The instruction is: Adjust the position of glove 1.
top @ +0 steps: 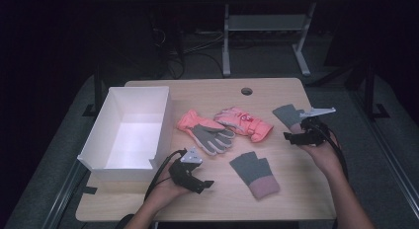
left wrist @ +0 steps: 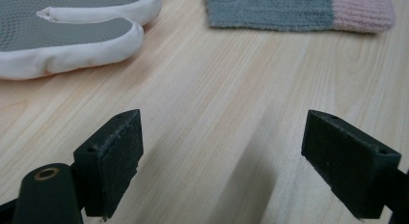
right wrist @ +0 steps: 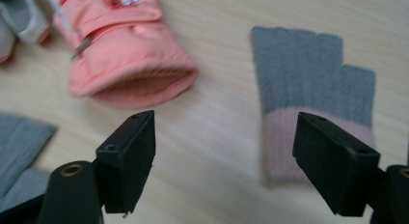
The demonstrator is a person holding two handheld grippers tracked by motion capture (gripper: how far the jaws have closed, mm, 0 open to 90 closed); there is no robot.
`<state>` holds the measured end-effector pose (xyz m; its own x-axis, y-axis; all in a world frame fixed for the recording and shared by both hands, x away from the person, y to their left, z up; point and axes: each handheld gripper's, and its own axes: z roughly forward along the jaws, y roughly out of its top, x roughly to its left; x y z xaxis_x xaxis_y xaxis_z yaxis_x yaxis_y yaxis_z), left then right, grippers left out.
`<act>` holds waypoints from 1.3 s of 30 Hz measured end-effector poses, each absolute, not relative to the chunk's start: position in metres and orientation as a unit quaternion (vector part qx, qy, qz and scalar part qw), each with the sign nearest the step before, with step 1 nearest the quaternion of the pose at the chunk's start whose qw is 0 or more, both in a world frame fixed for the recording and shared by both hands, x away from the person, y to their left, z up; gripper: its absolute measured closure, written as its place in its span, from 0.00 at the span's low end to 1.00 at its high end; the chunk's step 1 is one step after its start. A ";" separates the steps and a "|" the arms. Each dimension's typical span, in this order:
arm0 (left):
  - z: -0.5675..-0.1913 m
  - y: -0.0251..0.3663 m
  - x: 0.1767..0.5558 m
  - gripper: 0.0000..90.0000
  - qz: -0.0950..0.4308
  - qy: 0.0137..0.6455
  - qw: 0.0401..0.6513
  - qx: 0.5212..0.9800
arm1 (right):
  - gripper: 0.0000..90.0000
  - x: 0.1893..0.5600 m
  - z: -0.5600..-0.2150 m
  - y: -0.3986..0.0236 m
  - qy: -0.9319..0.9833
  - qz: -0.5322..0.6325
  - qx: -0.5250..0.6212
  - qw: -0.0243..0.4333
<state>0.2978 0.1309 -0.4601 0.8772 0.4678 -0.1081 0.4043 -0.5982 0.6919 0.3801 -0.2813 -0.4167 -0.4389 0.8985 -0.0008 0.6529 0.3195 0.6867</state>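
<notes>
**Four gloves on the table, both grippers empty**

The left gripper (top: 203, 183) hovers low over bare wood near the table's (top: 296, 199) front edge, jaws spread wide and empty. Its view cuts off the grey-palmed ski glove (left wrist: 72, 35) and a grey-and-pink knit mitt (left wrist: 299, 11) at the top edge. The right gripper (right wrist: 224, 161), jaws likewise apart, faces the coral ski glove's (right wrist: 130, 64) cuff, blurred, and a second knit mitt (right wrist: 313, 98), which the right jaw partly hides. A white box (top: 129, 135) sits at the left, its front wall hiding part of its floor.
</notes>
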 end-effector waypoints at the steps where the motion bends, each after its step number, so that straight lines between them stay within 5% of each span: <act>1: -0.461 0.130 0.298 0.16 0.040 0.243 0.374 0.894 | 0.27 0.385 -0.417 -0.281 0.789 0.309 0.493 0.199; 17: -0.464 0.122 0.293 0.16 0.018 0.224 0.372 0.900 | 0.60 0.450 -0.434 -0.312 0.782 0.280 0.524 0.185; 31: -0.465 0.125 0.295 0.16 0.014 0.233 0.372 0.898 | 0.71 0.461 -0.458 -0.317 0.785 0.255 0.541 0.162; 33: -0.465 0.126 0.294 0.16 0.013 0.236 0.373 0.897 | 0.83 0.461 -0.457 -0.314 0.785 0.248 0.545 0.162; 39: -0.466 0.127 0.295 0.16 0.013 0.239 0.371 0.897 | 0.94 0.459 -0.457 -0.312 0.785 0.247 0.543 0.169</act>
